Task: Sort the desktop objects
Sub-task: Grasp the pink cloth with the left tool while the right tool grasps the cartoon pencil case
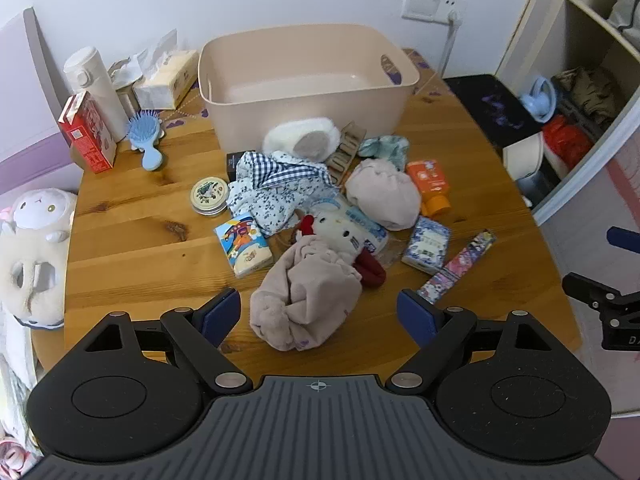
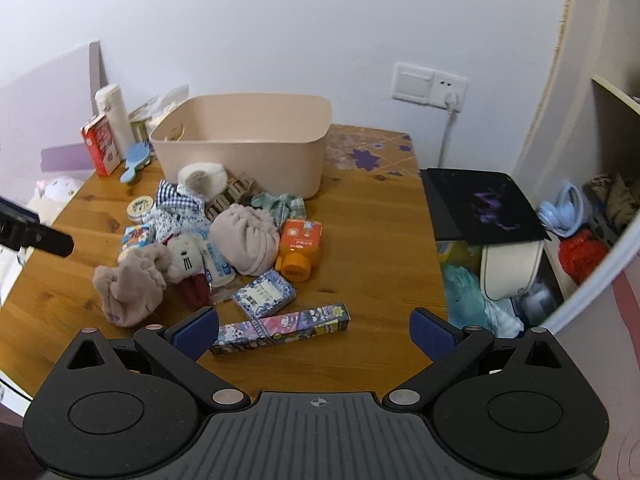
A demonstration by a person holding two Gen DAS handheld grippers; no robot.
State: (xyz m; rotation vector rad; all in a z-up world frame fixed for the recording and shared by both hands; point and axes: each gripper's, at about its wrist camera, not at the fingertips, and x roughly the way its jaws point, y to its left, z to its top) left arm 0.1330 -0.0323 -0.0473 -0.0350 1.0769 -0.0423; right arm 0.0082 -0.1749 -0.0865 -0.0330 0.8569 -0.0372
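A pile of small objects lies on the wooden table [image 1: 132,240] in front of an empty beige bin [image 1: 308,80]. My left gripper [image 1: 320,318] is open, its jaws either side of a beige plush cloth [image 1: 308,300] near the front edge. Behind it lie a white plush toy [image 1: 332,224], a blue floral cloth [image 1: 276,188], a round tin [image 1: 209,196] and a colourful tissue pack [image 1: 244,246]. My right gripper [image 2: 316,334] is open just above a long patterned box [image 2: 280,328]; a blue-white pack [image 2: 264,294] and an orange bottle [image 2: 298,250] lie beyond it.
At the back left stand a red carton [image 1: 86,132], a white flask [image 1: 98,88], a tissue box [image 1: 166,78] and a blue hairbrush [image 1: 146,138]. Plush toys [image 1: 32,248] sit off the left edge. A black stand [image 2: 484,208] and cluttered shelves [image 1: 580,104] are to the right.
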